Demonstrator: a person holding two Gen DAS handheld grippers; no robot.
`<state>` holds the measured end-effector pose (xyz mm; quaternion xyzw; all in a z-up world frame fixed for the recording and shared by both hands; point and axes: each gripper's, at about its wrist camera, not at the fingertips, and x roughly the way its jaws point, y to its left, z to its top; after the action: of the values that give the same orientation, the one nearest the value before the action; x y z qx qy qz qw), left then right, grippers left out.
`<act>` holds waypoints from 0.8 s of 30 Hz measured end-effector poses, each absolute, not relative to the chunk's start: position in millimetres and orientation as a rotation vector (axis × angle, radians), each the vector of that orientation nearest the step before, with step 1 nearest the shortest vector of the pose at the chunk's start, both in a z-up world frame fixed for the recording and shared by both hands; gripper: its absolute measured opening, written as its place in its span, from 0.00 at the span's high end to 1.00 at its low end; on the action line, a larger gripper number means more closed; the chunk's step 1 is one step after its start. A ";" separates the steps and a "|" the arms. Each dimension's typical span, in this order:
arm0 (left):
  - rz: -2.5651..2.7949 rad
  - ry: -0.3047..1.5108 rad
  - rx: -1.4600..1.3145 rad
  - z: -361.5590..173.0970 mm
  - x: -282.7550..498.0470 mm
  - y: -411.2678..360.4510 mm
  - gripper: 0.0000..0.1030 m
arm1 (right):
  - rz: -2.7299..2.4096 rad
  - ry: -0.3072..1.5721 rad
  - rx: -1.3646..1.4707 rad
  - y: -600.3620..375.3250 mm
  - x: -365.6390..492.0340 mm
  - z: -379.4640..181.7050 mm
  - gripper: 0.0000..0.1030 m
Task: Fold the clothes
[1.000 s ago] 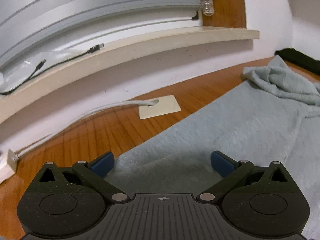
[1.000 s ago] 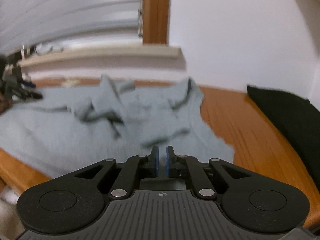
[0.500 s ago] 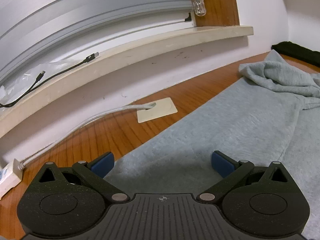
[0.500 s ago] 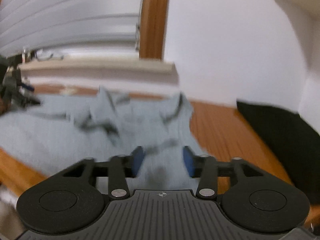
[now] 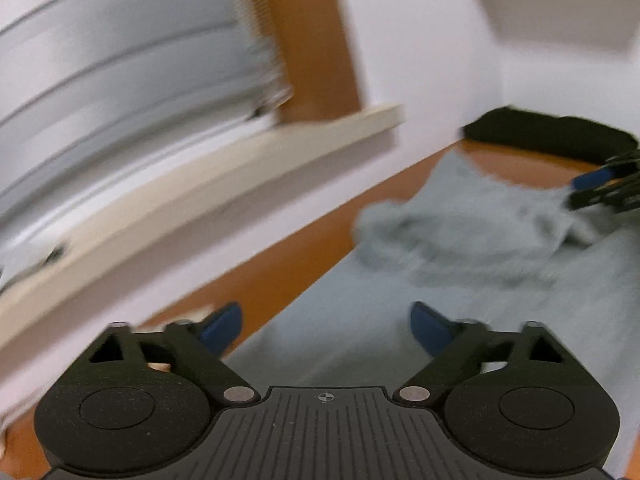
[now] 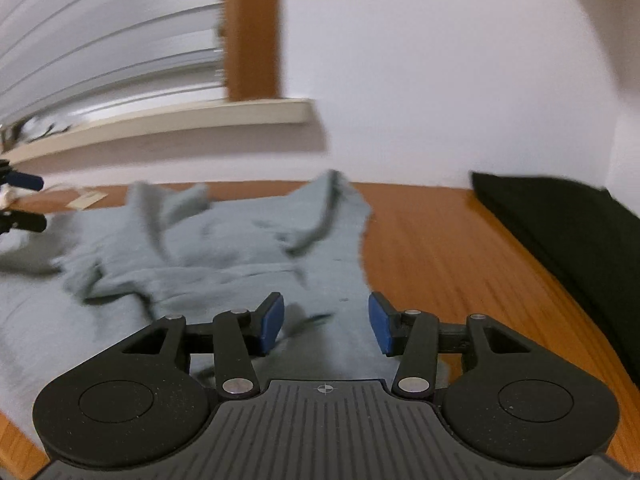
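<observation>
Right wrist view shows the right gripper (image 6: 326,322) with jaws apart over the rumpled grey garment (image 6: 224,256) on the bench (image 6: 460,264). The left gripper (image 5: 326,324) is also spread, empty. I'd judge a clean fold needs each to pinch one single-layer edge, not bunched cloth.

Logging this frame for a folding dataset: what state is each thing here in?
Left gripper: open, holding nothing.
Right gripper: open, holding nothing.
Grey garment: spread on the wooden table, rumpled, unfolded.
Black cloth: lying at the table's far right edge.
Window blind: lowered.
</observation>
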<state>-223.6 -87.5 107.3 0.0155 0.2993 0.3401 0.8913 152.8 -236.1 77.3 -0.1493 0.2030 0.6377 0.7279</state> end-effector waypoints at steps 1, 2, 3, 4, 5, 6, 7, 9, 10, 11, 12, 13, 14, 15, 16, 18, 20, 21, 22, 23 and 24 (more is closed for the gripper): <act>0.672 0.615 0.040 109.4 -210.1 -92.8 0.46 | 1.405 0.466 -0.321 -233.8 157.1 76.2 0.53; 0.638 0.609 0.048 111.5 -196.6 -98.0 0.53 | 1.406 0.486 -0.314 -231.4 161.1 75.2 0.52; 0.604 0.603 0.055 113.6 -183.1 -103.3 0.56 | 1.409 0.502 -0.313 -229.6 162.9 74.0 0.51; 0.567 0.601 0.065 114.8 -169.8 -109.0 0.63 | 1.412 0.515 -0.316 -228.1 163.7 72.7 0.49; 0.530 0.605 0.078 114.3 -156.8 -115.3 0.67 | 1.415 0.528 -0.318 -226.6 164.3 71.3 0.48; 0.498 0.615 0.091 112.5 -144.8 -121.5 0.67 | 1.416 0.536 -0.312 -226.5 165.2 70.8 0.48; 0.469 0.629 0.105 109.8 -134.1 -127.4 0.67 | 1.415 0.543 -0.304 -226.9 166.2 70.6 0.47; 0.412 0.659 0.131 103.8 -113.6 -138.9 0.67 | 1.415 0.556 -0.286 -227.7 168.1 70.1 0.47; 0.393 0.677 0.144 99.6 -105.5 -143.7 0.59 | 1.415 0.563 -0.278 -228.2 169.1 69.9 0.47; 0.382 0.693 0.162 94.9 -97.4 -148.0 0.46 | 1.412 0.563 -0.276 -228.2 168.9 69.9 0.47; 0.373 0.707 0.177 90.6 -90.9 -151.1 0.40 | 1.410 0.560 -0.282 -227.7 167.9 70.2 0.47; 0.367 0.716 0.187 86.9 -86.4 -152.6 0.37 | 1.407 0.556 -0.289 -227.1 166.9 70.4 0.47; 0.361 0.724 0.196 83.2 -82.0 -154.1 0.37 | 1.404 0.551 -0.295 -226.5 165.9 70.6 0.47; 0.354 0.731 0.200 80.1 -78.2 -154.8 0.37 | 1.402 0.548 -0.299 -226.4 165.4 70.9 0.46; 0.347 0.735 0.197 77.9 -75.2 -154.4 0.37 | 1.402 0.548 -0.298 -225.7 165.7 71.0 0.46; 0.321 0.739 0.176 75.5 -72.6 -152.7 0.35 | 1.402 0.553 -0.293 -225.3 166.9 71.2 0.46; 0.304 0.738 0.167 75.9 -74.7 -152.8 0.32 | 1.402 0.553 -0.292 -224.6 167.3 71.5 0.46; 0.298 0.738 0.165 76.5 -76.5 -153.2 0.32 | 1.402 0.553 -0.293 -224.3 167.2 71.7 0.46; 0.294 0.739 0.166 76.6 -77.2 -153.4 0.32 | 1.401 0.554 -0.291 -224.3 167.5 71.9 0.46; 0.293 0.742 0.169 76.1 -76.3 -153.2 0.33 | 1.401 0.554 -0.289 -224.2 167.9 72.0 0.46; 0.291 0.745 0.172 75.6 -75.3 -152.9 0.33 | 1.401 0.555 -0.287 -224.2 168.4 72.0 0.46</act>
<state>-75.3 -152.9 75.6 0.0837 0.3624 0.1415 0.9174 168.4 -224.2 72.0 -0.1298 0.2512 0.6339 0.7199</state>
